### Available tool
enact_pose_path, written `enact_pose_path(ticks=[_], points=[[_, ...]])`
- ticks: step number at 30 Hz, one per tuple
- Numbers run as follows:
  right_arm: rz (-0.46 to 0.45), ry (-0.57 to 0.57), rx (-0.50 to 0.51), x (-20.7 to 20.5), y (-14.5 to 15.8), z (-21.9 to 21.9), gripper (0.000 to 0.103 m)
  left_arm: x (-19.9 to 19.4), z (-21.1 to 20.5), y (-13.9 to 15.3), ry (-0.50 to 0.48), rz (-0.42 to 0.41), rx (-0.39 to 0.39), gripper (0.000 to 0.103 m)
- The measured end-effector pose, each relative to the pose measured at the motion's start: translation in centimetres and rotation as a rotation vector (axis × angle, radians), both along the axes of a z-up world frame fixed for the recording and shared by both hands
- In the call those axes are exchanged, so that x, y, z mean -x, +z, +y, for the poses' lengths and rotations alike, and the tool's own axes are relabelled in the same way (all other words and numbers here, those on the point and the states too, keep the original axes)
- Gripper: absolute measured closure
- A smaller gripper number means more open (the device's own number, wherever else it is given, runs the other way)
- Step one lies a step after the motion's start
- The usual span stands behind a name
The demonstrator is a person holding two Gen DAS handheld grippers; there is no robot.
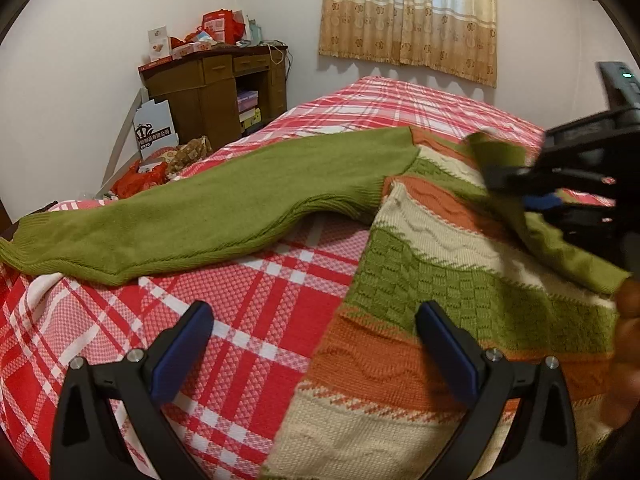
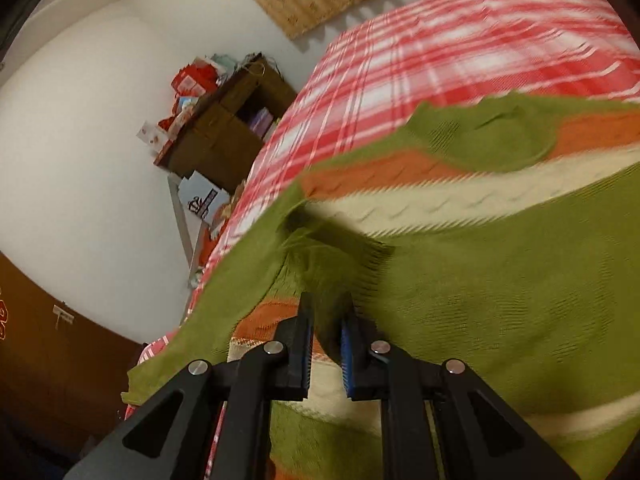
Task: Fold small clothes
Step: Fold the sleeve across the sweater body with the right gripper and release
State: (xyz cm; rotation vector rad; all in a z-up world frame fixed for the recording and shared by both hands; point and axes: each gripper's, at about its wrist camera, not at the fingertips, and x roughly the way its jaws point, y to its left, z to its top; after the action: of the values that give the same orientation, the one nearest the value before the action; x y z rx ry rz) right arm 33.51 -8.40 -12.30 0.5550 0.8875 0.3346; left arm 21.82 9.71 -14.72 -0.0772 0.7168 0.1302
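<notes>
Left gripper (image 1: pixel 314 344) fingers wide over sweater (image 1: pixel 420 288); right gripper (image 2: pixel 326 320) fingers clamping, seemingly, its green sleeve (blurred).

A striped knit sweater (image 1: pixel 420 280) is lying on a bed (image 1: pixel 248 312) covered in red plaid, one green sleeve (image 1: pixel 192 216) stretching leftward. The left gripper (image 1: pixel 314 344) is hovering with fingers (image 1: pixel 188 344) spread wide; the right gripper (image 1: pixel 516 178) is pinching the other sleeve's green cuff (image 1: pixel 500 152).
</notes>
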Motion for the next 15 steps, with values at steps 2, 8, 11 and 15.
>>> enact_pose_path(ticks=[2,8,11,15], points=[[-0.002,0.02,0.015,-0.9,-0.7,1.1,0.091,0.0,0.0,0.0,0.0,0.0,0.0,0.0],[-0.023,0.078,0.009,-1.3,-0.9,3.0,0.091,0.0,0.0,0.0,0.002,-0.003,-0.003,0.0],[-0.023,0.119,-0.005,-1.6,-0.8,4.2,0.091,0.1,0.0,0.0,0.002,-0.005,-0.002,0.0],[-0.047,0.194,-0.026,-0.6,0.1,4.9,0.091,0.0,0.0,0.0,0.002,-0.004,-0.002,0.0]])
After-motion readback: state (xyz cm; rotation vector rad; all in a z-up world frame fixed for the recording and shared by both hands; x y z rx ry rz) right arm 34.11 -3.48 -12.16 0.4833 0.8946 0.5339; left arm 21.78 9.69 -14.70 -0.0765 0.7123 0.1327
